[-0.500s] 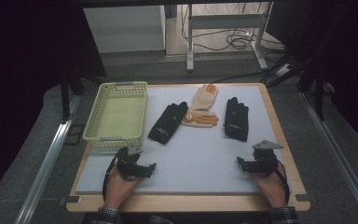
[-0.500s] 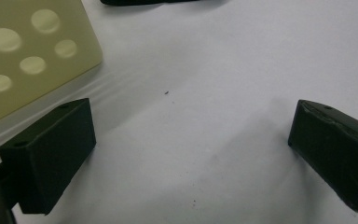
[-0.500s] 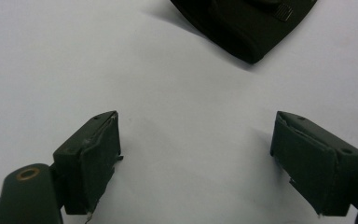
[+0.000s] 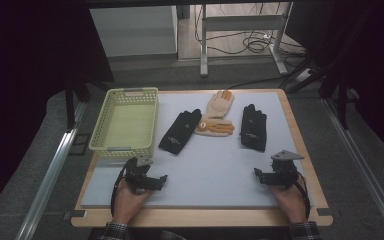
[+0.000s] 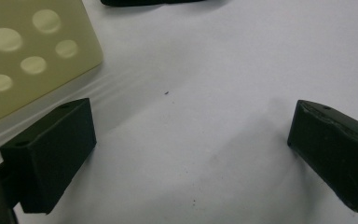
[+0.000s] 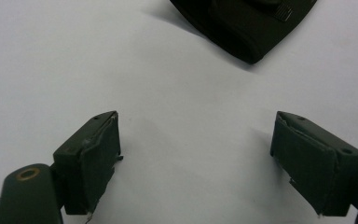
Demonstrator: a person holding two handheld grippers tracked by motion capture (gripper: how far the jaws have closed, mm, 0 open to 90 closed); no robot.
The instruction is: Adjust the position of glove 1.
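Two black gloves lie on the white mat [image 4: 210,170]: one [image 4: 181,131] left of centre, one [image 4: 254,127] to the right. Two tan gloves sit between them, one [image 4: 220,103] farther back and one [image 4: 215,126] nearer. My left gripper [image 4: 152,180] rests low over the mat at the front left, jaws open and empty [image 5: 191,154]. My right gripper [image 4: 266,177] hovers at the front right, also open with nothing between its jaws [image 6: 196,158]. The cuff of the right black glove [image 6: 247,23] lies just beyond it.
A pale yellow perforated basket [image 4: 126,120] stands at the mat's left, its corner [image 5: 32,51] close to my left gripper. The wooden table edge [image 4: 200,217] runs along the front. Table legs and cables lie on the floor behind.
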